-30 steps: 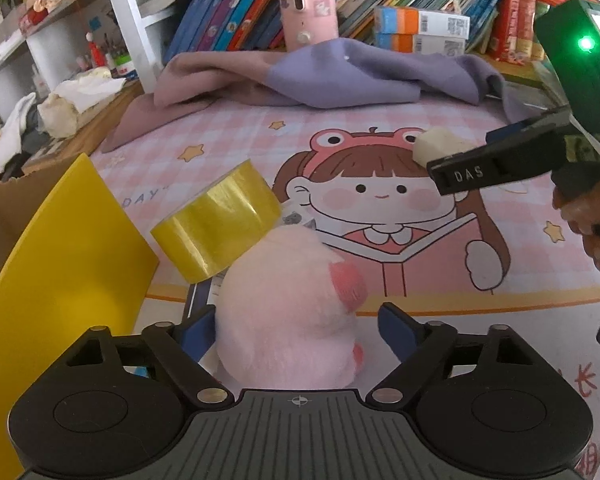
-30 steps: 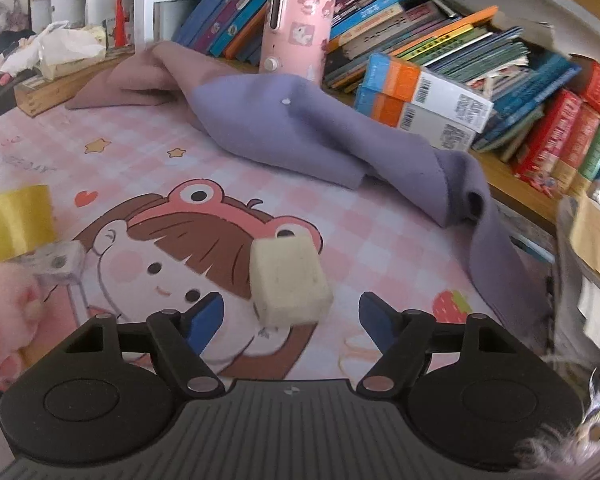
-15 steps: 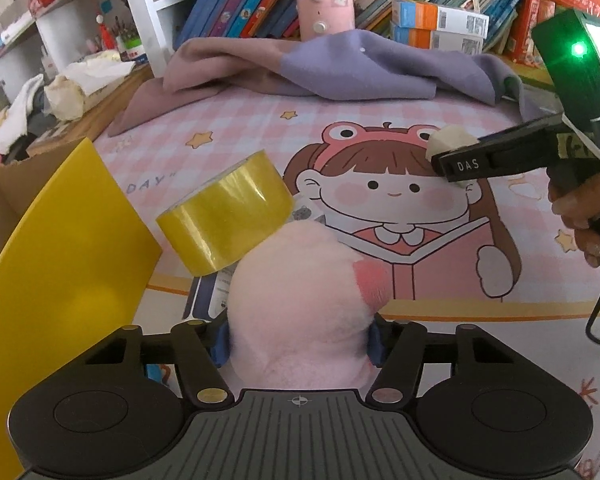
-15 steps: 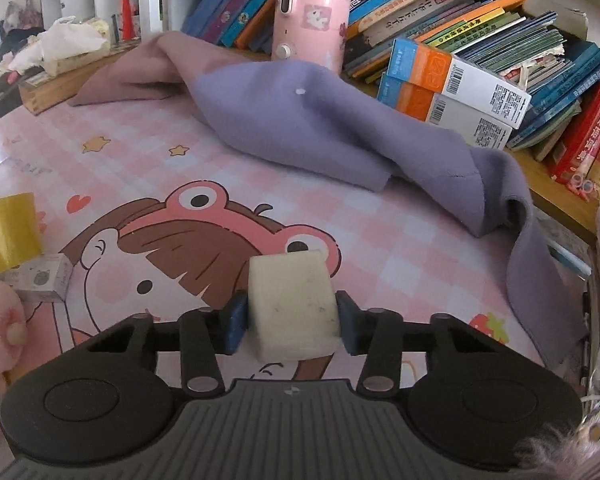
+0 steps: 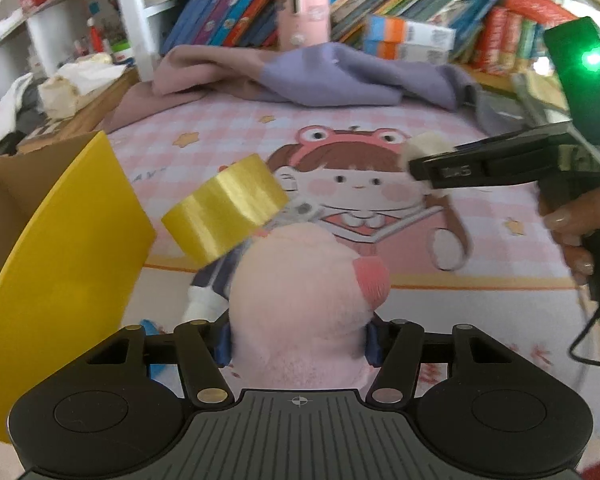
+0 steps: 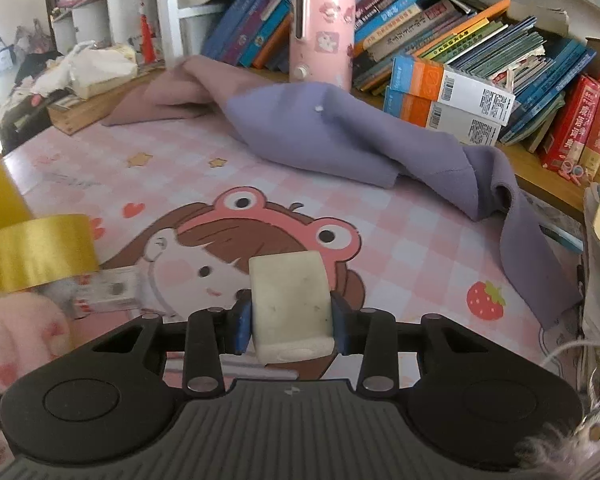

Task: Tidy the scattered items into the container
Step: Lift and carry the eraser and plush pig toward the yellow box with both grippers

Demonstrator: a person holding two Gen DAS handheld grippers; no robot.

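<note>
Left wrist: the left gripper [image 5: 298,340] squeezes a fluffy pink plush toy [image 5: 304,300].

From my remote seat I look across a desk covered by a pink checked mat [image 6: 400,216] printed with a cartoon girl in a frog headband, daylight falling evenly over it. Along the far edge I see a crumpled mauve and lavender cloth [image 6: 340,136] lying in front of a crowded row of books [image 6: 480,52], with a pink patterned cylinder [image 6: 322,30] standing upright among them. To the left I make out white shelving [image 6: 168,12] holding small items, and white bags [image 6: 96,66] heaped on a wooden surface beside the mat.
</note>
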